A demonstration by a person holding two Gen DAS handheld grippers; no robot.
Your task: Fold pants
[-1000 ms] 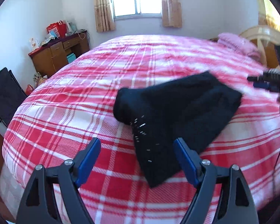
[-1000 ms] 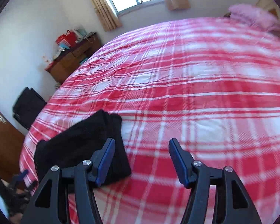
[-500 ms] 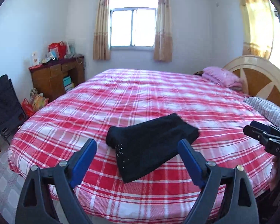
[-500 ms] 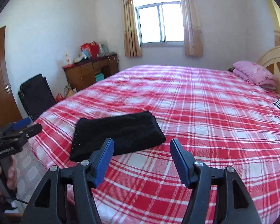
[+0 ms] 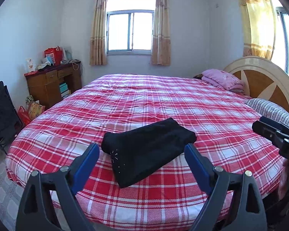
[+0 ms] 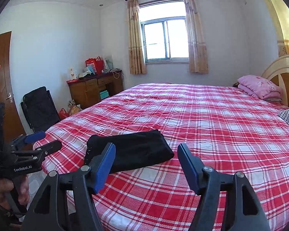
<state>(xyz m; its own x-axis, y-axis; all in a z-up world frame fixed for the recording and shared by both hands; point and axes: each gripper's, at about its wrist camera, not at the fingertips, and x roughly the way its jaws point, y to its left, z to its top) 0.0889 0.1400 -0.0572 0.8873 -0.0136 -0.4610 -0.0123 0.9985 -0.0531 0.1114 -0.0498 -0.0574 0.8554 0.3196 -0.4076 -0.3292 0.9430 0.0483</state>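
The black pants (image 5: pixel 148 150) lie folded into a compact rectangle on the red plaid bed (image 5: pixel 163 100), near its front edge; they also show in the right wrist view (image 6: pixel 133 152). My left gripper (image 5: pixel 141 154) is open and empty, held back from the bed and above its edge. My right gripper (image 6: pixel 146 156) is open and empty, also drawn back, to the right of the pants. The left gripper shows at the left of the right wrist view (image 6: pixel 36 142), and part of the right gripper's body at the right of the left wrist view (image 5: pixel 275 134).
A pink folded blanket (image 5: pixel 221 78) and a striped pillow (image 5: pixel 269 111) lie by the wooden headboard (image 5: pixel 264 80). A wooden desk (image 5: pixel 52 82) with bags and a black folding chair (image 5: pixel 2 111) stand along the left wall. A door (image 6: pixel 0 80) is at far left.
Both grippers have pulled back and up from the bed, away from the folded pants, so the whole room now shows. The pants have stayed in place.
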